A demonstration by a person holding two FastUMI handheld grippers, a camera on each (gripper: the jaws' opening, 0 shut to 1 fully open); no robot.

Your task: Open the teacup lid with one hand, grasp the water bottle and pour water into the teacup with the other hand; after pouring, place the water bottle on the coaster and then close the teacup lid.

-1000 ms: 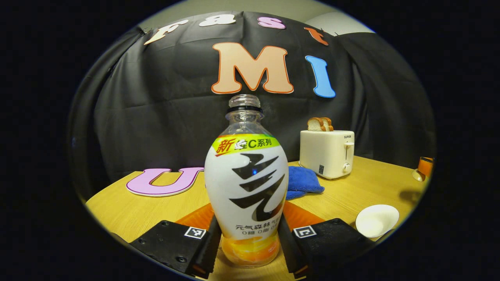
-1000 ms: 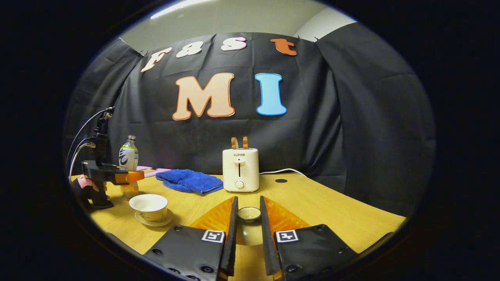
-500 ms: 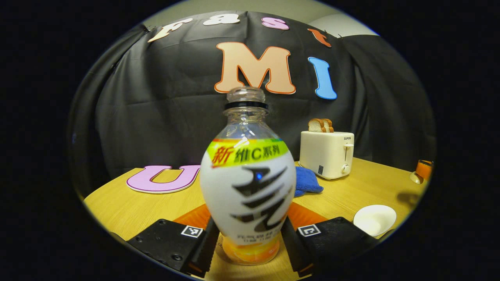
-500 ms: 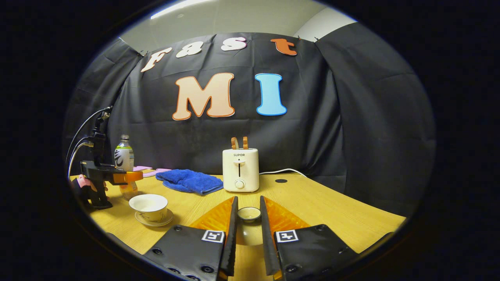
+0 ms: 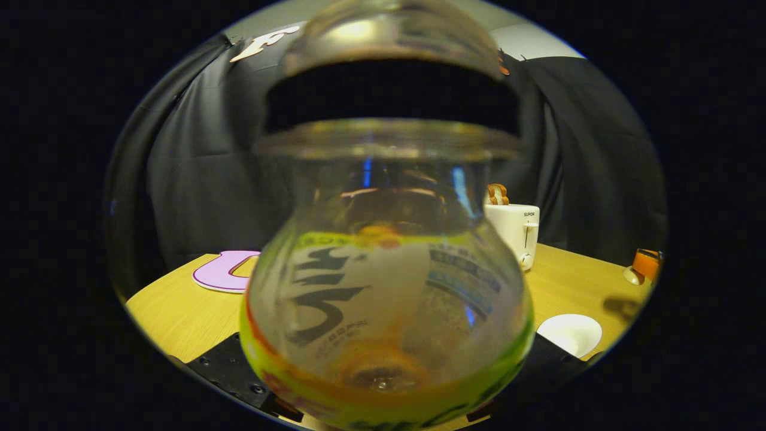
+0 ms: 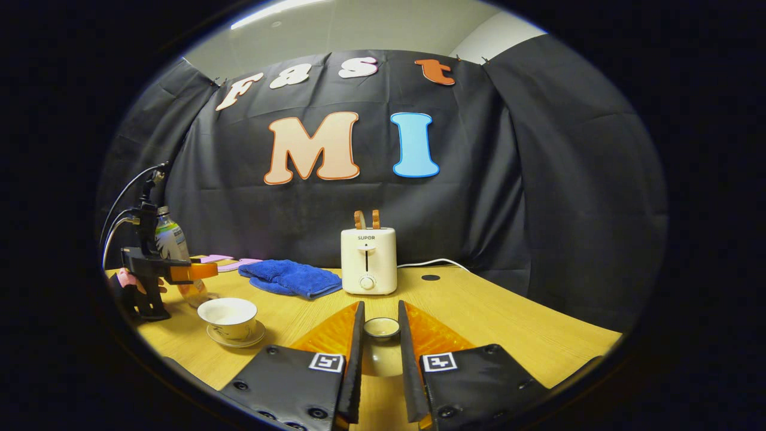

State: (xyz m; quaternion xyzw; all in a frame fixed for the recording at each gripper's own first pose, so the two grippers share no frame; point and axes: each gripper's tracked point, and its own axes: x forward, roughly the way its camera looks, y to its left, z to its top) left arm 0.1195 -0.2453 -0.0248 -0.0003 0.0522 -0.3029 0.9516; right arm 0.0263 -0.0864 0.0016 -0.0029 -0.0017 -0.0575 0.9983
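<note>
The uncapped water bottle [image 5: 383,287], with a white label and orange liquid at its base, leans back with its mouth close to the left gripper view. My left gripper [image 6: 200,271] is shut on the bottle's lower part; the bottle [image 6: 169,242] tilts away from the cup. Of this gripper, just the black housing [image 5: 230,368] shows beneath the bottle. The open white teacup [image 6: 228,317] stands on its saucer [image 6: 236,341], just right of the left gripper, and appears again as the teacup [image 5: 568,334]. My right gripper [image 6: 381,317] is shut on the teacup lid [image 6: 381,328], held over the table.
A cream toaster [image 6: 368,260] with two bread slices stands at the back of the wooden table [image 6: 508,323]. A blue cloth [image 6: 290,276] lies left of it. A pink paper letter [image 5: 224,272] lies flat at the far left. A hand [image 6: 128,281] holds the left gripper.
The bottle has tipped back toward the left gripper's camera, from upright to a strong lean. The left gripper moved slightly left. The right gripper and lid stayed still.
</note>
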